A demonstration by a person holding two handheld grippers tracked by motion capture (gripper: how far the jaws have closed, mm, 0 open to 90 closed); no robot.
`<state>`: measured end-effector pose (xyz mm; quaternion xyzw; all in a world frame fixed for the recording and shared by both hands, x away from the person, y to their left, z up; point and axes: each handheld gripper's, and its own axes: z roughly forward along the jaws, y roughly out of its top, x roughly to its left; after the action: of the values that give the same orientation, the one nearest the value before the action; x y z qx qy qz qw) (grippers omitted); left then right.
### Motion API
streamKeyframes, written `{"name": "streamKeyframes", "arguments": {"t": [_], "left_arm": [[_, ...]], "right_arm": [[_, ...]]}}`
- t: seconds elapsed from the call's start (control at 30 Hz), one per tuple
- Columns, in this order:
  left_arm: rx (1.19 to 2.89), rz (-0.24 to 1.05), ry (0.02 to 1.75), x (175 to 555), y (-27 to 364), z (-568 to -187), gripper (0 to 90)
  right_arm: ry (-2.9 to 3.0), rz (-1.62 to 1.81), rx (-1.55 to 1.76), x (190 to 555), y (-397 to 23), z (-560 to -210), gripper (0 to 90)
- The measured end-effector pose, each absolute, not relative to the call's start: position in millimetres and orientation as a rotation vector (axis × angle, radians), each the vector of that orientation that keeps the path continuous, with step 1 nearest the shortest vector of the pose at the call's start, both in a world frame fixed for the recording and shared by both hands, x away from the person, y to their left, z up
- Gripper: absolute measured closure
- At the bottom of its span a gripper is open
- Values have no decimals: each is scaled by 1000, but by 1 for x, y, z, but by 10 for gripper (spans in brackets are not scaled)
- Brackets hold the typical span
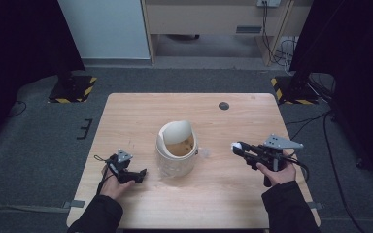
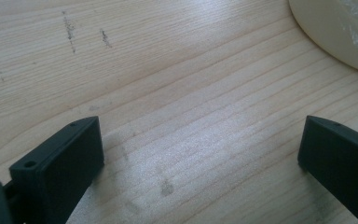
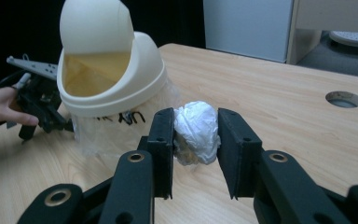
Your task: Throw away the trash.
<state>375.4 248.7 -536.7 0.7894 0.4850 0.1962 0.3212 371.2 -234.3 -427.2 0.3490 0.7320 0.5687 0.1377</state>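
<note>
A cream-coloured small bin [image 1: 176, 148] with a swing lid tipped open stands at the middle of the wooden table [image 1: 136, 111]; its mouth [image 3: 93, 70] faces me in the right gripper view. My right gripper [image 1: 236, 148] is to the right of the bin, above the table, and is shut on a crumpled white paper wad [image 3: 196, 130], also seen as the paper wad [image 1: 234, 146] at its tip. My left gripper [image 1: 138, 175] rests low at the bin's left with its jaws wide apart over bare wood [image 2: 200, 135]; the bin's edge [image 2: 335, 32] is beyond it.
A round cable hole [image 1: 224, 105] is near the table's far edge. A small clear scrap [image 1: 205, 153] lies beside the bin's right side. Dark stands with striped bases [image 1: 73, 90] flank the table on the floor behind.
</note>
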Motion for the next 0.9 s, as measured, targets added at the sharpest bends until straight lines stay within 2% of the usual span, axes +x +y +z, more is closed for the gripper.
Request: {"name": "streamKeyframes", "arguments": {"t": [0.53,0.9], "left_arm": [[2073,516,1275,375,249,-537,0],[2073,516,1275,375,249,-537,0]], "right_arm": [[1998,1797,913,386,-221,-375,677],[2002,1846,839,391,-199,-354,680]]}}
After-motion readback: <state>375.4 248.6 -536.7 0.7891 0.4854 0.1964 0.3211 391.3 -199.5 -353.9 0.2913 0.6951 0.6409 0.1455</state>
